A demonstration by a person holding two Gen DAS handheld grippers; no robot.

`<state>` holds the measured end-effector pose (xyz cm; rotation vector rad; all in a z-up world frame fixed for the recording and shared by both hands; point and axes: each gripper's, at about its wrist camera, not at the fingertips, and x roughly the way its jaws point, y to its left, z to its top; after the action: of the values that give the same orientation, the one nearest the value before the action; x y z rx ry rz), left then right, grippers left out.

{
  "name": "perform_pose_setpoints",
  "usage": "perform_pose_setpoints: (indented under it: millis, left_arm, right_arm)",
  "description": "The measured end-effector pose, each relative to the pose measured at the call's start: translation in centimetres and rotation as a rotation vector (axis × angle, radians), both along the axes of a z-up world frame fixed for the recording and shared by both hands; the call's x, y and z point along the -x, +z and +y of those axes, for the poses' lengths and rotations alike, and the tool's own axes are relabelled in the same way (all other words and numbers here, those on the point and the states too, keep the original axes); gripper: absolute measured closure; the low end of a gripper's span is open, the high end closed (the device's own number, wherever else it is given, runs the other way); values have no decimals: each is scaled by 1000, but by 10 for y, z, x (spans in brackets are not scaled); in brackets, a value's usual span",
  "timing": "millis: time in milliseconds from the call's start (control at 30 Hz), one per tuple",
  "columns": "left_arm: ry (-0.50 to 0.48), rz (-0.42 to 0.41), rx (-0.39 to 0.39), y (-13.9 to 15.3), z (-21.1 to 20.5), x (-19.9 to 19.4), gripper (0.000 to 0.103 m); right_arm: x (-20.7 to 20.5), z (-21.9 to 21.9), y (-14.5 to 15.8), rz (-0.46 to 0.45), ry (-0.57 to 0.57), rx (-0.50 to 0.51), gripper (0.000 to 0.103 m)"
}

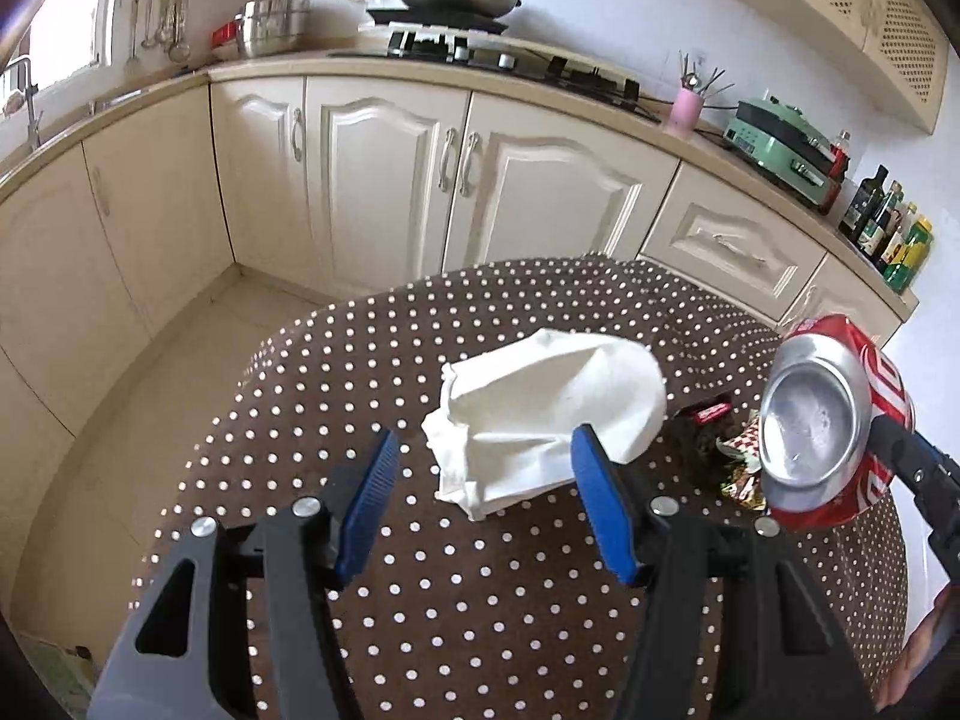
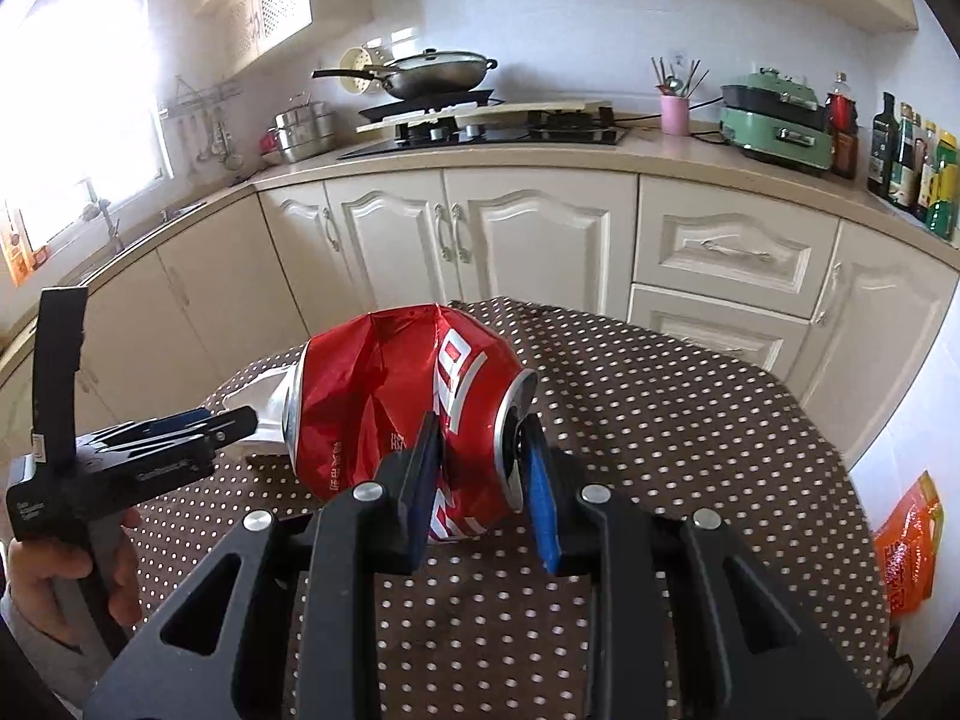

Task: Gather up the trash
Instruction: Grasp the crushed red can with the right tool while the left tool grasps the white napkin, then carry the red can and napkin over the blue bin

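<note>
From the left wrist camera, the left hand-held gripper (image 1: 483, 483) hangs with its blue-padded fingers spread wide and nothing between them, over the round worktop in a brown cloth with white dots (image 1: 480, 600). A crumpled white paper napkin (image 1: 540, 414) lies on the cloth just past the fingertips; the right pad covers part of its near edge. At the right edge, a crushed red aluminium drink can (image 1: 834, 420) is held up off the cloth, its silver base facing the lens. It hides much of a small heap of crumpled wrappers (image 1: 741, 450), red and patterned, whose shapes are hard to make out. Only one dark finger of the right hand-held gripper (image 1: 912, 468) shows here, cut off by the frame.

From the right wrist camera, the right hand-held gripper (image 2: 480, 450) is clamped on the crushed red can (image 2: 396, 408) near its top rim, holding it above the dotted worktop (image 2: 660, 450). The can blocks most of the napkin. The left hand-held gripper (image 2: 180, 426) sits at the left, seen side-on, its grip cut off by the frame edge. An orange packet (image 2: 906, 546) shows at the right edge, blurred.
</note>
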<state>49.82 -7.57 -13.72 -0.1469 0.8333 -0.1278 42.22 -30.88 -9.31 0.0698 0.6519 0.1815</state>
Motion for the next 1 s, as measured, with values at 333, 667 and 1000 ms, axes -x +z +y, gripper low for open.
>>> perform_pose_setpoints:
  millis: [333, 667, 1000]
  left_arm:
    - [-54, -68, 23, 7, -7, 12, 90]
    - [-56, -132, 52, 31, 10, 64, 98]
    - [7, -155, 65, 37, 77, 149, 98]
  right_arm:
    - [-4, 5, -8, 16, 8, 9, 77]
    - [17, 27, -3, 4, 35, 8, 77]
    - [58, 106, 4, -3, 160, 7, 77]
